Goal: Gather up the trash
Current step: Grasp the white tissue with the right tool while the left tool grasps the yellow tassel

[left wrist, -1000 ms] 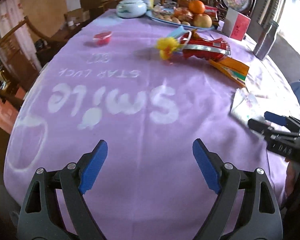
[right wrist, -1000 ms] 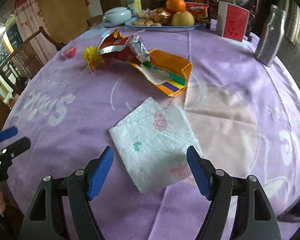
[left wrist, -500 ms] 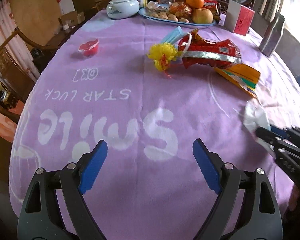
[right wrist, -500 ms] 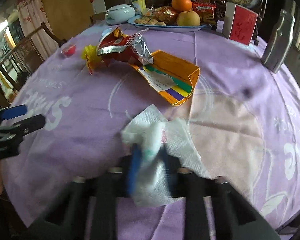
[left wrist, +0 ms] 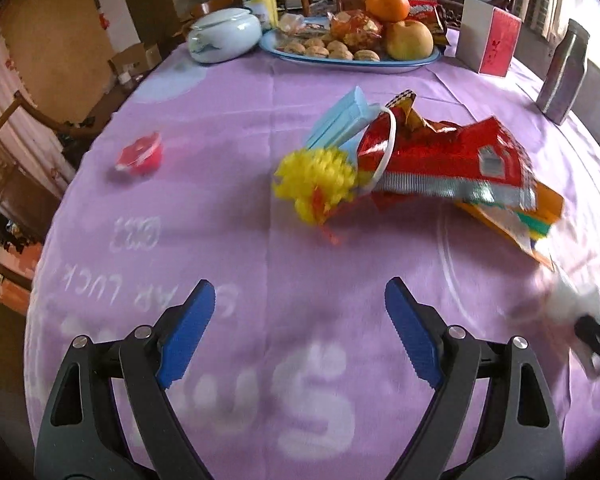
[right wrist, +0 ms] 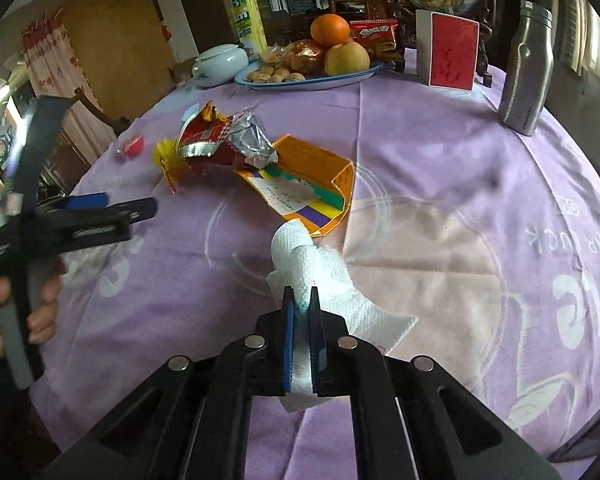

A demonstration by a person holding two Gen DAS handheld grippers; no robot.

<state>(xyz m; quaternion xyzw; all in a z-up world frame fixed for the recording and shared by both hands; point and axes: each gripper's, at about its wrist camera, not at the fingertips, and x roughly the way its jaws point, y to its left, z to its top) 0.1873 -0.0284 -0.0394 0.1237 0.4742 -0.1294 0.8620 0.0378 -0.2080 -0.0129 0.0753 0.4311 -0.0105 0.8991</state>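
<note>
Under both my tongs spreads the round table (right wrist: 440,152), draped in soft lilac cloth printed with chalky white letters, and I judge the collecting has only begun. Ahead of my left gripper (left wrist: 296,328), whose blue ribbed pads stand wide apart with nothing between them, sits the main heap of litter: a crinkly red foil snack bag (left wrist: 440,156) lying across a flattened orange carton (right wrist: 320,176), with a pleated pale-blue face mask (left wrist: 340,124) tucked at the bag's far left end and a frilly yellow tuft (left wrist: 316,180) on its near left. Off to the left of that heap, well apart, is a small red jelly cup (left wrist: 140,154). My right gripper (right wrist: 300,308) is clamped tight on the white paper napkin (right wrist: 312,268), a soft embossed sheet now bunched into a peak beyond the pads, its loose corner trailing to the right on the cloth. Next, I reckon, the napkin needs carrying off to wherever the trash goes; no bin shows, so I cannot tell where. My left tongs should push forward and close on the foil bag, which will likely crackle and slip.
</note>
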